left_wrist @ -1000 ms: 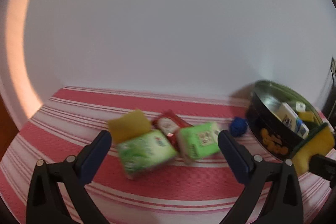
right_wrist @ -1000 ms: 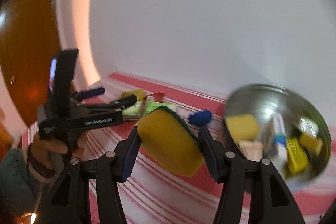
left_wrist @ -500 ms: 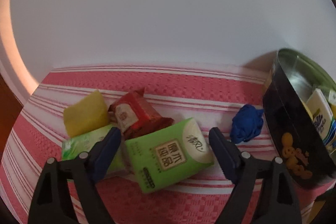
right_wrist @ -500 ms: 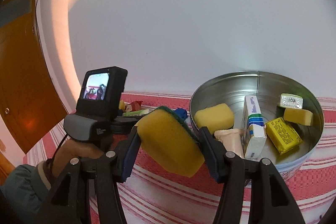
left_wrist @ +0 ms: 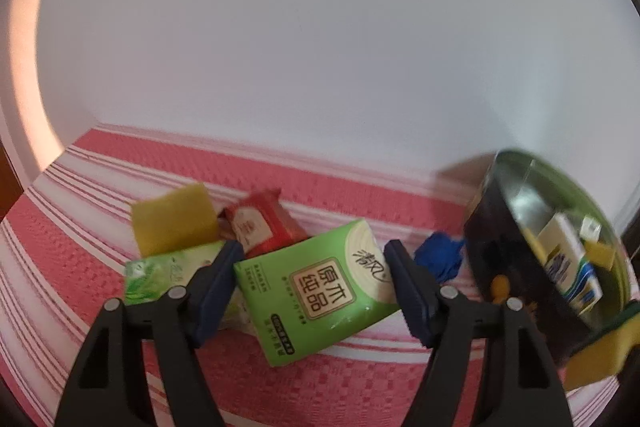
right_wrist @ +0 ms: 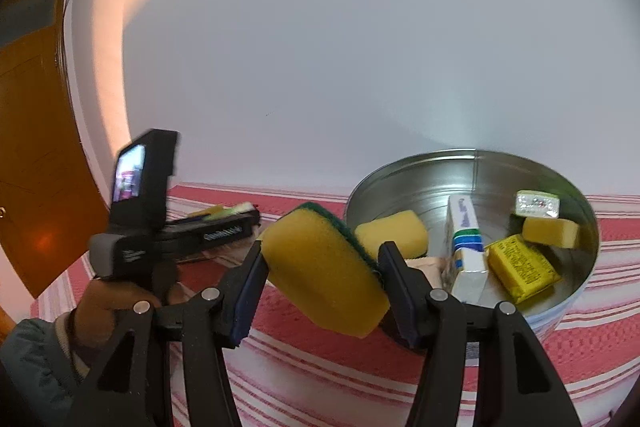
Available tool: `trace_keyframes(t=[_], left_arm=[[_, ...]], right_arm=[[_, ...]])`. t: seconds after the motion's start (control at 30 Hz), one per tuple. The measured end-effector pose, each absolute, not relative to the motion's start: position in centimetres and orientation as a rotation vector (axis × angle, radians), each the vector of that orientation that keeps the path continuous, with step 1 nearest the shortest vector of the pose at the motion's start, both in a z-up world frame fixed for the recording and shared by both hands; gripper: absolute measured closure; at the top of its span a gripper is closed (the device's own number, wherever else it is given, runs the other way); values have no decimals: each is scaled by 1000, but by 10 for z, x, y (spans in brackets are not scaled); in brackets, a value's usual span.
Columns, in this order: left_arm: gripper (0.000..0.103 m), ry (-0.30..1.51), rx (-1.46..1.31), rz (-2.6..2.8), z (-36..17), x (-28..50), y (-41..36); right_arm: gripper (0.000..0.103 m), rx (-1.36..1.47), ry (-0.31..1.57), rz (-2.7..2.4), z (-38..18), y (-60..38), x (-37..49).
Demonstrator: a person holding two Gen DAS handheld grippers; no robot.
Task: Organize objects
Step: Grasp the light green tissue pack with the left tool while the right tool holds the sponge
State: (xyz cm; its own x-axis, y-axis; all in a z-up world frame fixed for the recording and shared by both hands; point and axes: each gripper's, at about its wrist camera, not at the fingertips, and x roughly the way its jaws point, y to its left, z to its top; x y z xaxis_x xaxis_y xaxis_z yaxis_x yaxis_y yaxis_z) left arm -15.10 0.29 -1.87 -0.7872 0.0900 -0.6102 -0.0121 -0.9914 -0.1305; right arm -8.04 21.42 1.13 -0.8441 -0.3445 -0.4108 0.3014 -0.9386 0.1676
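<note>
Over on the left, the left gripper is held low and level above the red-and-white striped cloth, its jaws spread wide to either side of a green tissue pack without touching it. A second green pack lies partly hidden behind the left finger, with a yellow sponge and a red packet just behind, and a blue crumpled thing I can't identify beside the tin. Half a second ago the gripper sat a touch lower over the same pack; the tin has since slid to the frame's right edge and gone blurry. To the right, the right gripper is clamped on a yellow sponge with a green scouring back, held up just in front of the tin's near rim, not yet inside. The tin holds another sponge, a white and blue box, a yellow packet and smaller pieces; its lower edge is cut off behind the fingers. The sponge has hardly moved.
</note>
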Motion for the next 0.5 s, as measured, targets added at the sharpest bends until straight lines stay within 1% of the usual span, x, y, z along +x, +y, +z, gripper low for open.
trace_keyframes(t=[0.23,0.5], left_arm=[[30,-163,-845,2980,-2,-132,7],[30,-120,-811,2964,5,-123,25]], right_arm=[[44,609,-178,-2780,15,225,-79],[44,566,-143,-2832,18,230,-77]])
